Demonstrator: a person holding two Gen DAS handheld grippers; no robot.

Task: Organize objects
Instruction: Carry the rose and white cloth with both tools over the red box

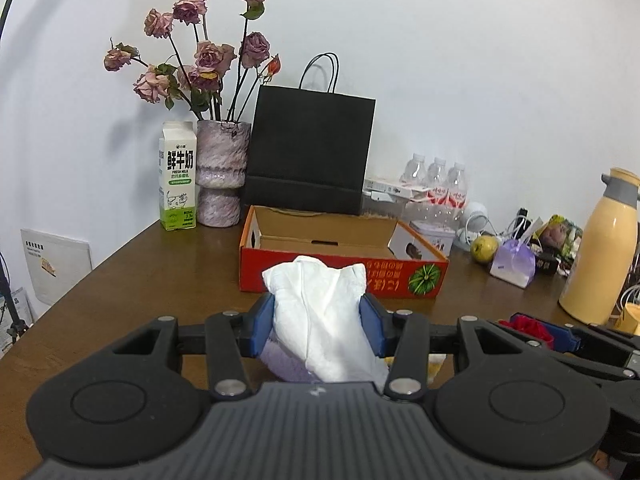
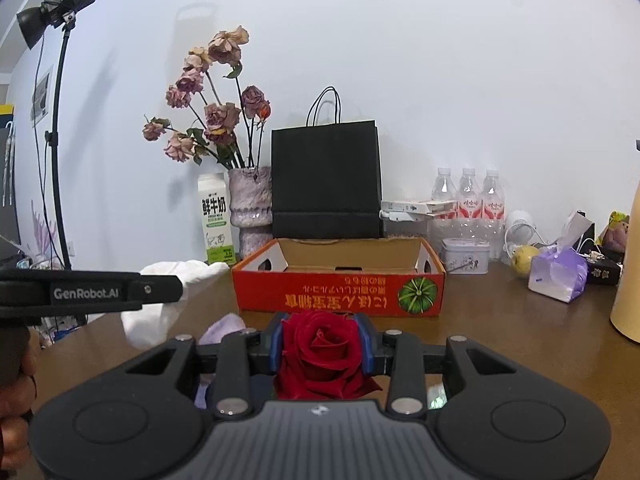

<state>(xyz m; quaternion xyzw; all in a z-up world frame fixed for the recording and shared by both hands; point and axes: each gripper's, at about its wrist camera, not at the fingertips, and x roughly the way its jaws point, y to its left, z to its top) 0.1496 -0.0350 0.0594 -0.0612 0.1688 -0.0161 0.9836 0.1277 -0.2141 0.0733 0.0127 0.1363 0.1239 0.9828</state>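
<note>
My left gripper [image 1: 318, 320] is shut on a soft tissue pack [image 1: 320, 300]; white tissue sticks up between the blue pads and the purple wrapper shows below. My right gripper [image 2: 322, 330] is shut on a red rose bloom [image 2: 320, 354], squeezed between its blue pads. Both are held above the brown table [image 1: 160, 272], just in front of an open red cardboard box [image 1: 344, 276] with a pumpkin picture [image 2: 418, 295]. In the left wrist view the rose [image 1: 528, 326] shows at the lower right. In the right wrist view the tissue pack [image 2: 160, 312] shows at the left.
Behind the box stand a black paper bag [image 1: 310, 152], a vase of dried roses [image 1: 220, 176] and a milk carton [image 1: 178, 180]. To the right are water bottles [image 2: 468, 196], a tin [image 2: 466, 254], a yellow fruit [image 2: 524, 258], another purple tissue pack [image 2: 558, 276] and a yellow flask [image 1: 600, 248]. A light stand [image 2: 60, 120] rises at the left.
</note>
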